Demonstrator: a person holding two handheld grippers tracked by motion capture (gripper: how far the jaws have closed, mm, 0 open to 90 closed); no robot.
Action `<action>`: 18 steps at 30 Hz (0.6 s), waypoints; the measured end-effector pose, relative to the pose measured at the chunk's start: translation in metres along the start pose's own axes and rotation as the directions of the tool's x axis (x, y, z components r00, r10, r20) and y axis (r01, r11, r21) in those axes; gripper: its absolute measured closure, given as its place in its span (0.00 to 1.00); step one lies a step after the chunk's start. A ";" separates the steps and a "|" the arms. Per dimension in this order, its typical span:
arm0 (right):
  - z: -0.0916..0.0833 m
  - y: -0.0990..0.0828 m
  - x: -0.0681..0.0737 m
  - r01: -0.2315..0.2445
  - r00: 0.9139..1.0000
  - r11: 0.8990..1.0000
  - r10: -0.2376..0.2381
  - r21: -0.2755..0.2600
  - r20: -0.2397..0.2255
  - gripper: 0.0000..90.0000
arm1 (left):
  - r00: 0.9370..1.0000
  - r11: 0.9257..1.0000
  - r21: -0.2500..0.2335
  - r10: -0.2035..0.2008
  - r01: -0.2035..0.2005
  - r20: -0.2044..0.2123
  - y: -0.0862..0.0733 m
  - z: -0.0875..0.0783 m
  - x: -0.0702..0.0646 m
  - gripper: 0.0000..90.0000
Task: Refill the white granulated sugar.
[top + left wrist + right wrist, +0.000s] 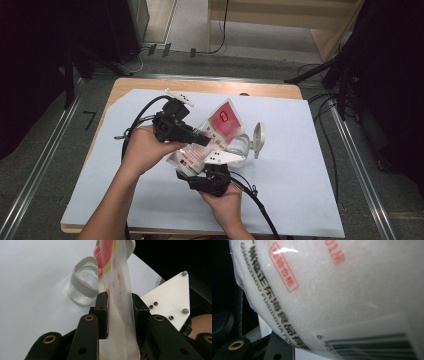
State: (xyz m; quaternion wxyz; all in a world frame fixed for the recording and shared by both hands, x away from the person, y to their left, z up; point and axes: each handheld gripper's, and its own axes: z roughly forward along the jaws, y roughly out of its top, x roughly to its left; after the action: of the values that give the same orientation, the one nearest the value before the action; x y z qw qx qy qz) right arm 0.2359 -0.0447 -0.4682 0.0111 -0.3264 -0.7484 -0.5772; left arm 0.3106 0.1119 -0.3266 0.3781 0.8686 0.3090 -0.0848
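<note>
Fingers [102,312] of the left gripper [117,315] are pinched on the thin clear upper edge of the bag [220,131], which stands between them. Right gripper [210,177], at the near side, carries the bag's bulging white bottom; how tightly its fingers close I cannot tell. Bag sits lifted over the middle of the desk [310,200], with 1 open glass jar [83,285] just beyond on its right.
</note>
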 end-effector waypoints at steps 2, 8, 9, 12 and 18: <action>0.000 0.000 0.000 0.001 1.000 1.000 -0.001 0.004 0.000 0.62 | 1.000 1.000 0.016 -0.014 0.014 -0.016 -0.001 -0.001 0.001 0.87; 0.004 0.001 0.005 0.022 1.000 0.999 -0.022 0.037 0.008 0.62 | 0.999 0.998 0.039 -0.044 0.044 -0.010 -0.001 0.002 0.002 0.98; 0.005 0.001 0.006 0.031 0.999 0.999 -0.031 0.039 0.013 0.62 | 0.999 0.998 0.032 -0.053 0.053 -0.010 0.000 0.003 0.001 0.99; 0.008 0.004 0.012 0.084 0.995 0.994 -0.087 0.068 0.050 0.60 | 0.997 0.997 0.027 -0.071 0.071 -0.017 0.002 0.005 -0.001 0.99; 0.009 0.008 0.010 0.043 0.999 0.998 -0.044 0.055 0.020 0.65 | 0.994 0.995 0.017 -0.098 0.099 -0.043 0.004 0.002 0.000 0.98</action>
State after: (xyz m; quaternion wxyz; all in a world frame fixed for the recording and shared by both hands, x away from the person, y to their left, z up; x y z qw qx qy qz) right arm 0.2353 -0.0315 -0.4602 -0.0003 -0.3156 -0.7709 -0.5532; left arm 0.3131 0.1087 -0.3252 0.3586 0.8574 0.3585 -0.0877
